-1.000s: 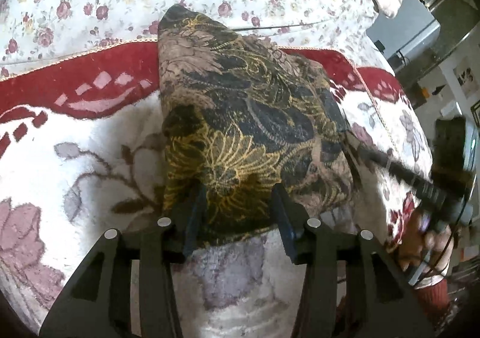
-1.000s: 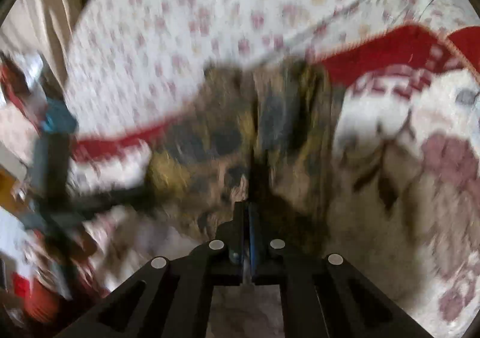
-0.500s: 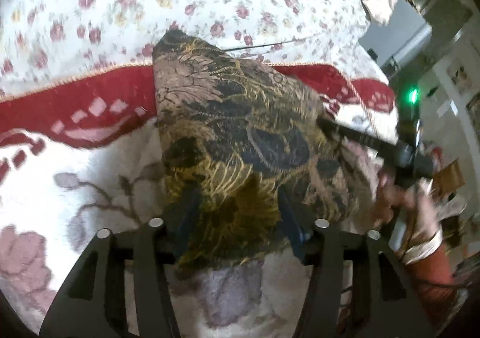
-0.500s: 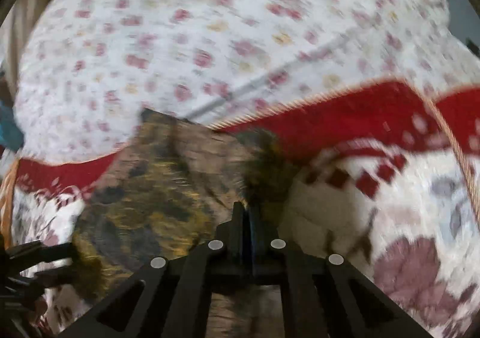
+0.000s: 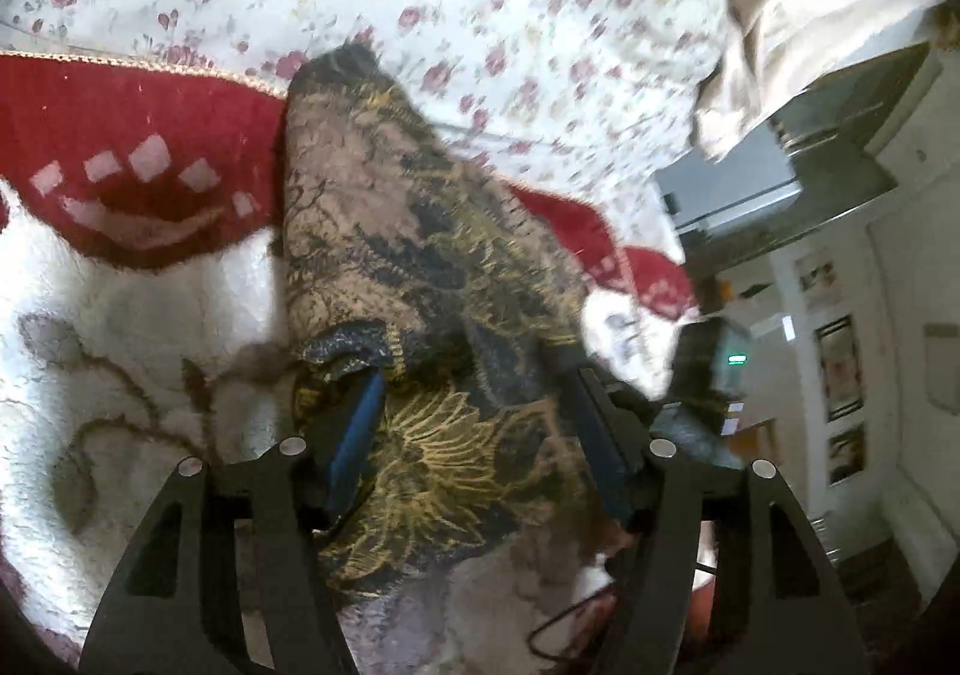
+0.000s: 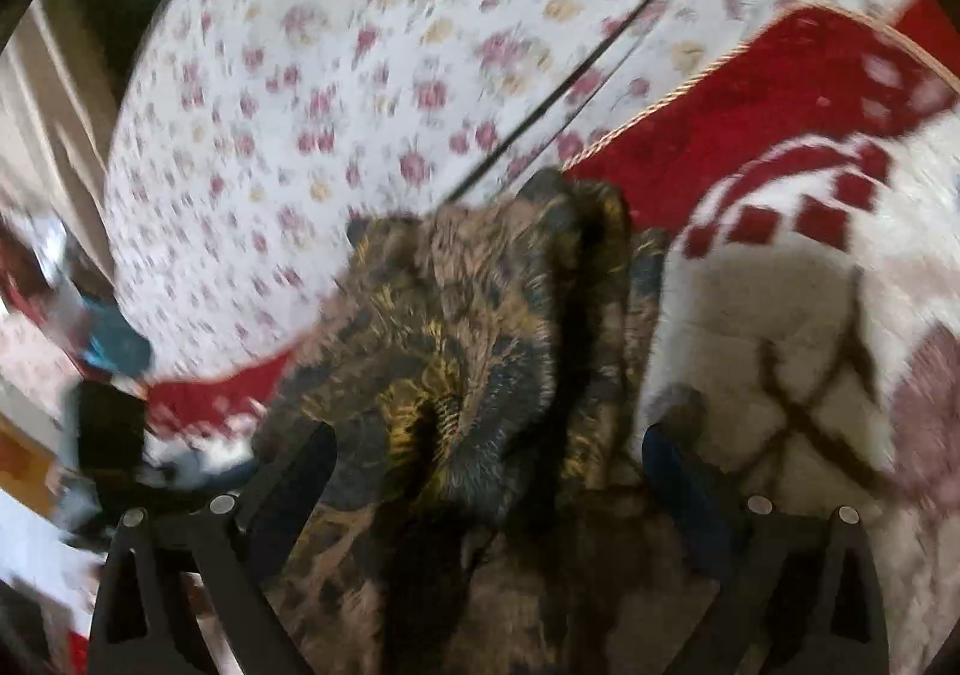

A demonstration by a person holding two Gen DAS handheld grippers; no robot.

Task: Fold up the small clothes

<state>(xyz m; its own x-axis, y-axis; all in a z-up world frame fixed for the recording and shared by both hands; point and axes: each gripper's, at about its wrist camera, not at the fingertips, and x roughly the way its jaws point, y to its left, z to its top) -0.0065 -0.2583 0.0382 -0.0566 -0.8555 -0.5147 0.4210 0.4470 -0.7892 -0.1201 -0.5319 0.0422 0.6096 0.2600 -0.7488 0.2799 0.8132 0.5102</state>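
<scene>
Spread over the red-and-white blanket (image 5: 120,183), the patterned garment (image 5: 432,267) runs lengthwise away between both opening hand-held grippers, left (image 5: 474,417) and right (image 6: 492,453), neither gripping.

Left gripper (image 5: 474,435) black with silver screws, blue pad on one finger, right gripper (image 6: 489,471) black, silver screws, blue-tinged pad
</scene>
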